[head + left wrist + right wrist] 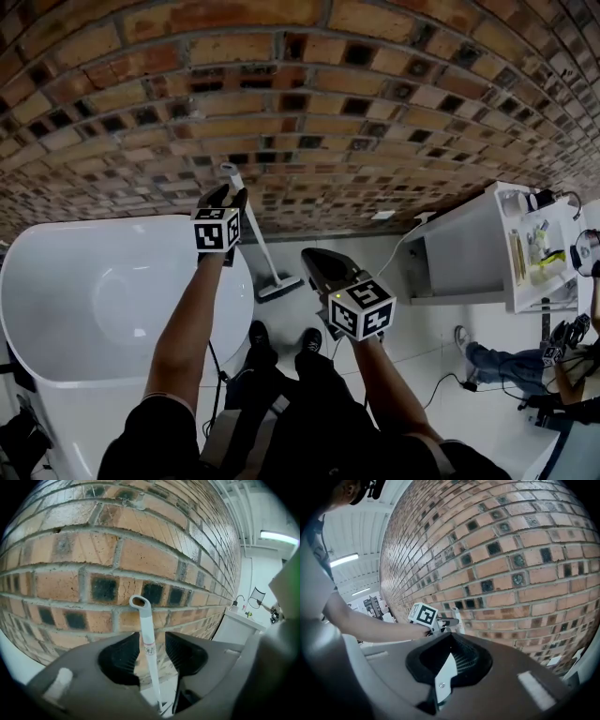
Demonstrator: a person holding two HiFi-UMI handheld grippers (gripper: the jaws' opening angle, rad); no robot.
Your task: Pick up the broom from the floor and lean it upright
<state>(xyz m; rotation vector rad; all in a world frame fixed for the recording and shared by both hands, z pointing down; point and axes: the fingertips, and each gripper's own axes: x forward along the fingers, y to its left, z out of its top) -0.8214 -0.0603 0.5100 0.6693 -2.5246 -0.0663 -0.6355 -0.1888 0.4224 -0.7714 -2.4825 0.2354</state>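
Note:
The broom [256, 246] stands upright on the pale floor, its grey-tipped white handle leaning on the brick wall [309, 112] and its head [279, 288] down on the floor. My left gripper [228, 194] is up at the handle's top end. In the left gripper view the handle [146, 634] runs between the open jaws of the left gripper [152, 651], with a gap showing on the right side. My right gripper [314, 260] hangs lower, to the right of the broom, shut and empty. The right gripper view shows the right gripper [452, 656] and the left gripper [440, 623] by the handle.
A white bathtub [56, 281] fills the left side. A white cabinet with a countertop [469, 244] stands at the right by the wall. A person's legs [497, 361] and cables lie on the floor at far right. My own shoes [258, 337] are below the broom head.

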